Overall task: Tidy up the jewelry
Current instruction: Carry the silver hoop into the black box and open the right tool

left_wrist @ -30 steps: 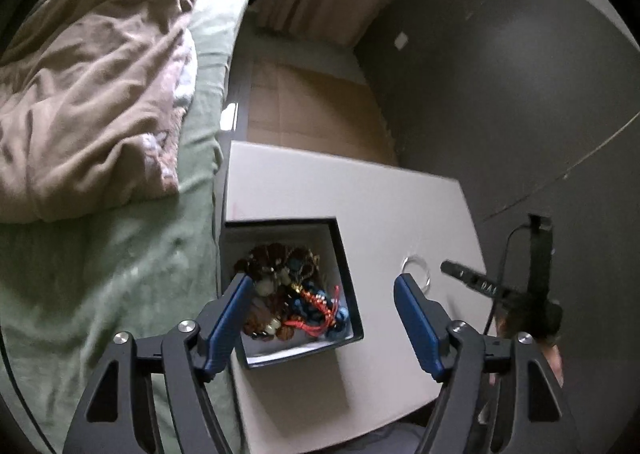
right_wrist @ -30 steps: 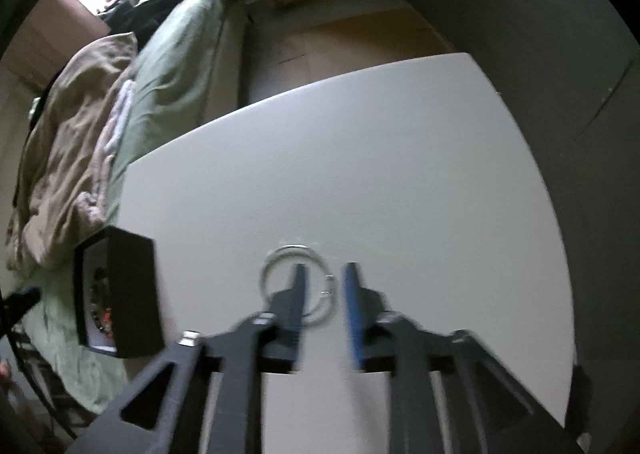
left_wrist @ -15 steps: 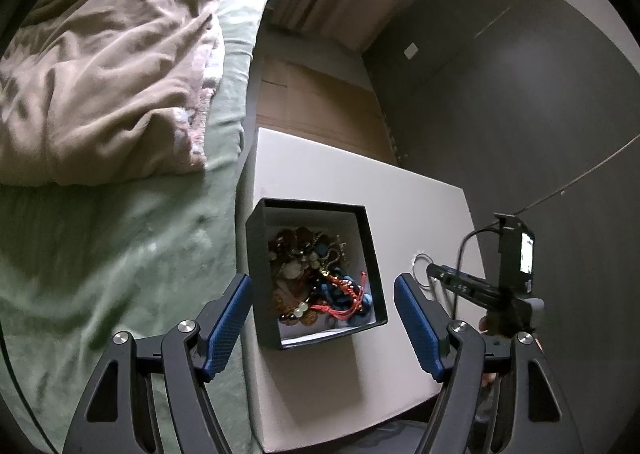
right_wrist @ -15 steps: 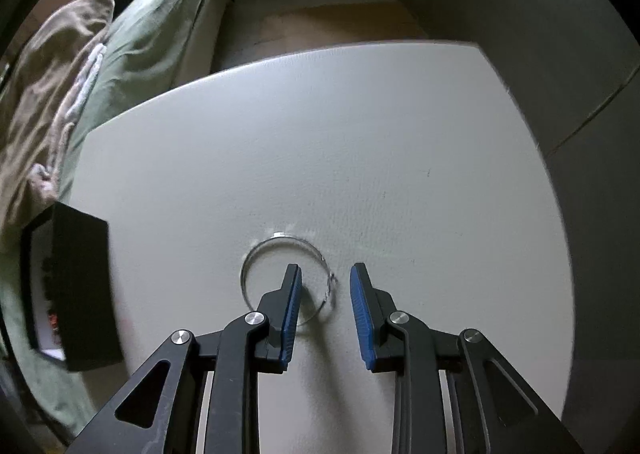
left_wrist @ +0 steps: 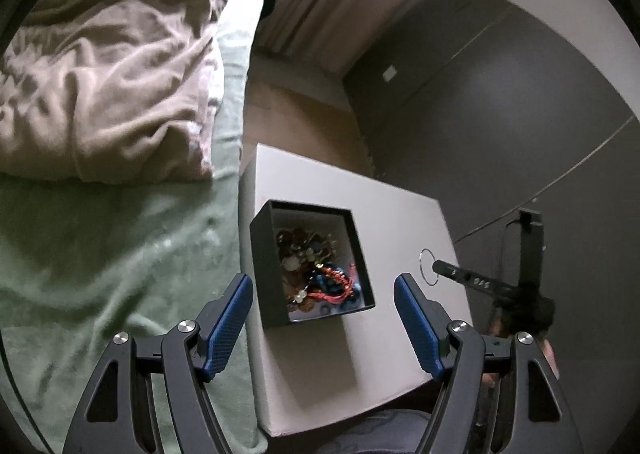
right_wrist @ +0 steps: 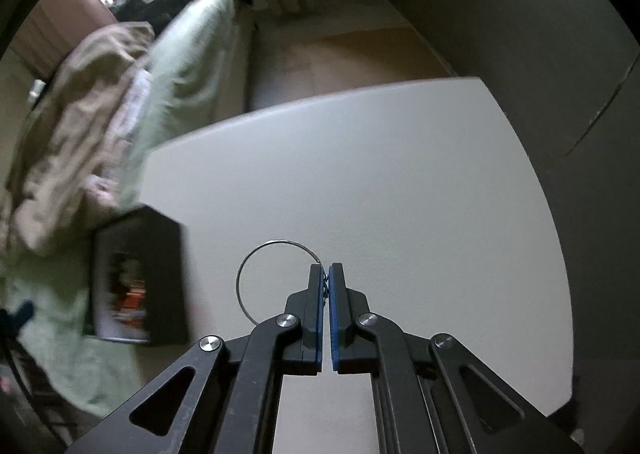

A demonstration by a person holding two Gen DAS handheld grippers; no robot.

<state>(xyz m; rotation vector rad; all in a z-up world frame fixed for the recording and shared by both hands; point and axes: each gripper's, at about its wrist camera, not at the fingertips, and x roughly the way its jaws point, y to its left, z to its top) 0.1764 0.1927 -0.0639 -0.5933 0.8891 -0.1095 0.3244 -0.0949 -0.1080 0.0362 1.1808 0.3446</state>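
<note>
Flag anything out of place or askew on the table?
One piece is outside the black box: a thin wire hoop, pinched at its edge by the shut right gripper. The jewelry inside is a tangled heap. The box sits skewed to the table edges.

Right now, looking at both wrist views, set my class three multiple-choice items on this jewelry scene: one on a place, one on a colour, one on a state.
1. Where does the black box stand?
A. On the white table, near the edge beside the bed
B. On the bed
C. On the floor

2. What colour are the gripper pads?
A. Red
B. Blue
C. Yellow

3. What is the right gripper doing?
A. Standing wide open
B. Shut on a red bracelet
C. Shut on the thin wire ring

Answers:
1 A: the box sits on the white table, at the side next to the green bed.
2 B: both grippers show blue pads.
3 C: its pads pinch the ring's right side, while the left gripper stands open.
</note>
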